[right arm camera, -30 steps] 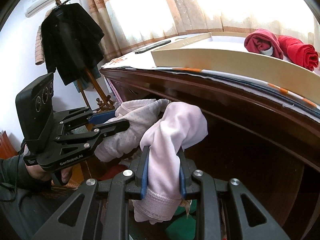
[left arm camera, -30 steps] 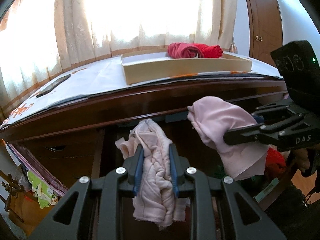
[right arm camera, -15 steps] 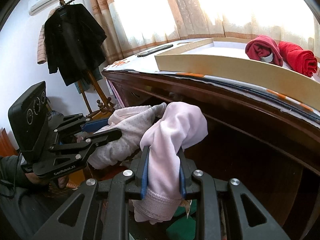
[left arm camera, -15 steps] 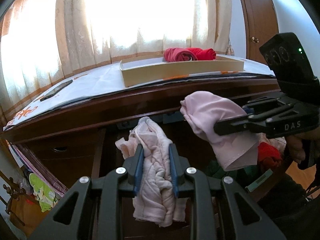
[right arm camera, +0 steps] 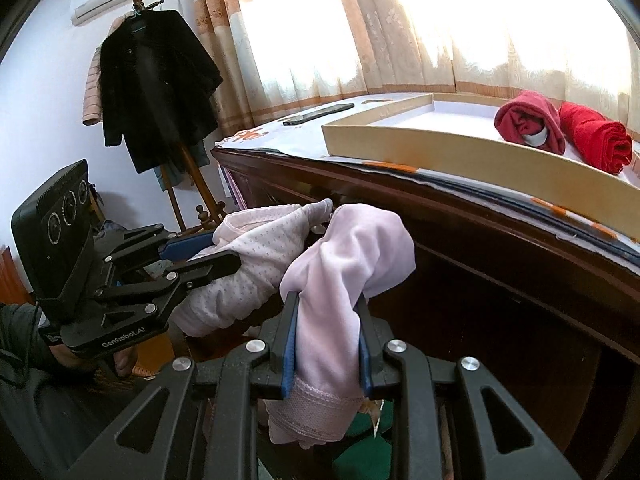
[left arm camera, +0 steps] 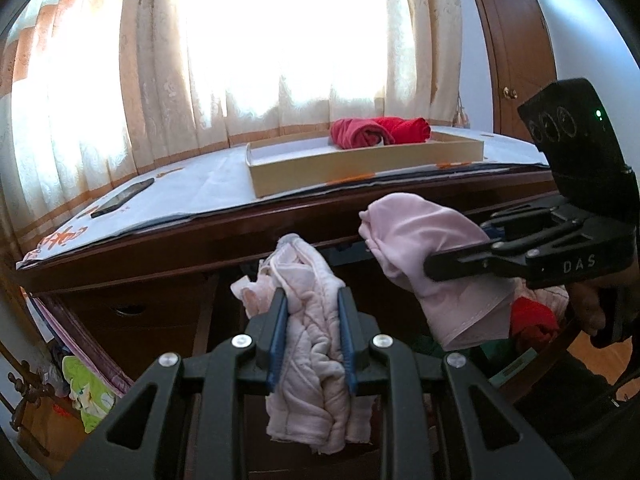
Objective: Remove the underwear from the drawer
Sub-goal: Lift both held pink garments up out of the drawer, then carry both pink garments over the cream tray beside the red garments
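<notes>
Gripping underwear (left arm camera: pixel 310 320) below dresser edge (left arm camera: pixel 240 236), L+R

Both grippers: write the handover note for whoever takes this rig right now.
Left gripper: jaws shut on the dotted pink underwear, held in front of the dresser.
Right gripper: jaws shut on the smooth pink underwear, held beside it.
Tray on the dresser top holds two rolled red garments.
Done: both pink pieces lifted out.
Left: set them down, probably in the tray; more clothes remain below.
</notes>
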A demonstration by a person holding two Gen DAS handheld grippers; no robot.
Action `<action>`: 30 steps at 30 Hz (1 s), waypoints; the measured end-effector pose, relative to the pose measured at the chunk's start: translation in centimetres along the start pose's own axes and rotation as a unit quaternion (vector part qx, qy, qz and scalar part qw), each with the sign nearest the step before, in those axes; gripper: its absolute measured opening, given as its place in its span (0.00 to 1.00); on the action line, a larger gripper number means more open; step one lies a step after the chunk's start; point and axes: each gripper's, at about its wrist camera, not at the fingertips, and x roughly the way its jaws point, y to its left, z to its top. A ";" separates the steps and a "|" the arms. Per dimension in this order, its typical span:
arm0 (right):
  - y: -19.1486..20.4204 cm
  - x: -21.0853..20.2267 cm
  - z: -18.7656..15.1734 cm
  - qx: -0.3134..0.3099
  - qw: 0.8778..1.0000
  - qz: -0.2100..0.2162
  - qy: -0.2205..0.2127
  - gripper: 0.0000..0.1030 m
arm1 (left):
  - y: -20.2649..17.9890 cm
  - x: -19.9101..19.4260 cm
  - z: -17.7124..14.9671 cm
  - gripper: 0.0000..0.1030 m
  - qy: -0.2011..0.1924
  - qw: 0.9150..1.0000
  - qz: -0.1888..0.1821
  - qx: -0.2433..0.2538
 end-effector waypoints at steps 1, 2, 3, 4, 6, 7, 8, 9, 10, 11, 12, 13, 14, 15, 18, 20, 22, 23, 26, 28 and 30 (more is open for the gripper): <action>0.1 -0.1 0.0 -0.003 1.000 -0.001 -0.003 0.26 | -0.1 -0.1 0.0 0.21 -0.004 1.000 0.002 0.001; 0.2 -0.2 -0.1 -0.005 1.000 -0.001 -0.005 0.26 | -0.1 -0.2 0.0 0.21 -0.006 1.000 0.003 0.001; 0.3 -0.2 -0.1 -0.007 1.000 -0.001 -0.007 0.26 | -0.1 -0.4 0.1 0.21 -0.010 1.000 0.003 0.001; 0.4 -0.3 -0.2 -0.009 1.000 -0.002 -0.009 0.26 | -0.1 -0.5 0.1 0.21 -0.012 1.000 0.005 0.001; 0.4 -0.5 -0.3 -0.012 1.000 -0.001 -0.014 0.26 | 0.0 -0.6 0.2 0.21 -0.014 1.000 0.006 -0.001; 0.5 -0.6 -0.4 -0.013 1.000 -0.001 -0.016 0.26 | 0.0 -0.7 0.2 0.21 -0.016 1.000 0.007 -0.001; 0.6 -0.8 -0.4 -0.015 1.000 0.000 -0.019 0.26 | -0.1 -0.7 0.3 0.21 -0.018 1.000 0.008 0.000; 0.7 -0.9 -0.5 -0.019 1.000 0.000 -0.023 0.26 | -0.1 -0.8 0.4 0.21 -0.021 1.000 0.010 0.001; 0.8 -1.1 -0.6 -0.021 0.999 0.000 -0.026 0.26 | -0.2 -1.0 0.4 0.21 -0.026 1.000 0.012 0.003; 0.9 -1.2 -0.6 -0.023 0.999 0.000 -0.028 0.26 | -0.2 -1.2 0.5 0.21 -0.032 0.999 0.015 0.005; 1.0 -1.4 -0.7 -0.025 0.999 0.001 -0.032 0.26 | -0.3 -1.4 0.6 0.21 -0.036 0.999 0.017 0.007; 1.0 -1.5 -0.7 -0.027 0.999 0.001 -0.035 0.26 | -0.4 -1.6 0.7 0.21 -0.041 0.999 0.019 0.011; 1.1 -1.6 -0.7 -0.027 0.999 0.002 -0.037 0.26 | -0.4 -1.7 0.8 0.21 -0.044 0.999 0.020 0.012; 1.1 -1.7 -0.7 -0.028 0.999 0.002 -0.039 0.26 | -0.5 -1.8 0.9 0.21 -0.047 0.999 0.021 0.012; 1.2 -2.1 -0.9 -0.031 0.998 0.002 -0.046 0.26 | -0.6 -2.1 1.0 0.21 -0.056 0.998 0.024 0.017; 1.3 -2.3 -0.9 -0.033 0.998 0.002 -0.052 0.26 | -0.7 -2.4 1.2 0.21 -0.063 0.997 0.027 0.020; 1.5 -2.5 -0.9 -0.036 0.998 0.002 -0.057 0.26 | -0.7 -2.6 1.3 0.21 -0.070 0.997 0.030 0.022; 1.5 -2.7 -0.9 -0.037 0.997 0.003 -0.060 0.26 | -0.7 -2.8 1.4 0.21 -0.075 0.996 0.033 0.023; 1.6 -2.8 -0.9 -0.038 0.997 0.002 -0.066 0.26 | -0.7 -3.1 1.6 0.21 -0.083 0.995 0.038 0.027; 1.7 -3.0 -0.9 -0.037 0.997 0.003 -0.071 0.26 | -0.8 -3.4 1.7 0.21 -0.089 0.995 0.040 0.029; 1.8 -3.3 -0.9 -0.039 0.996 0.004 -0.079 0.26 | -0.9 -3.7 1.8 0.21 -0.096 0.994 0.046 0.032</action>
